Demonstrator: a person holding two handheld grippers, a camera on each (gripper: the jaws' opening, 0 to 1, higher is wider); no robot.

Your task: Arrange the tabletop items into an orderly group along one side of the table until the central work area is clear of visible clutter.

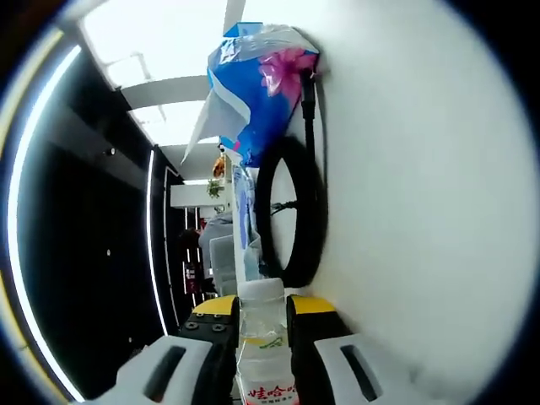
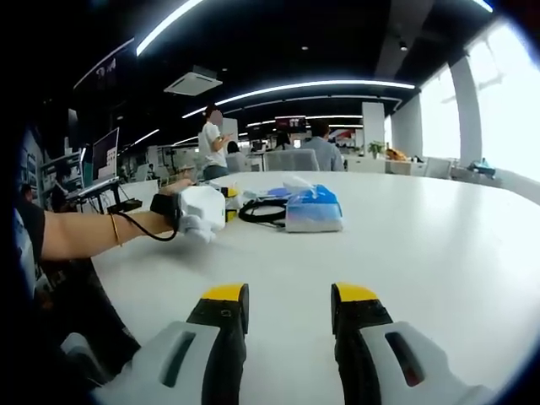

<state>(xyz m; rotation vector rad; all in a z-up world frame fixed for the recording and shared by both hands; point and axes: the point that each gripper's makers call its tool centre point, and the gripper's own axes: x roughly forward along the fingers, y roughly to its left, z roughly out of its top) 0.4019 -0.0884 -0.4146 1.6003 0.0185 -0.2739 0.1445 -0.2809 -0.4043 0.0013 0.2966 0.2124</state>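
Left gripper [image 1: 263, 325]: my jaws clamped on clear plastic water bottle [image 1: 266, 354], white cap, red print on label; bottle base cut off at frame edge; view rolled sideways; crinkly blue-pink tissue pack [image 1: 257, 93] and coiled black cable [image 1: 291, 211] on smooth white table [image 1: 422, 211]; right gripper [image 2: 288, 308]: jaws apart, nothing between, over bare table; here tissue pack and cable sit mid-table, near held left gripper; far-edge items too small to identify
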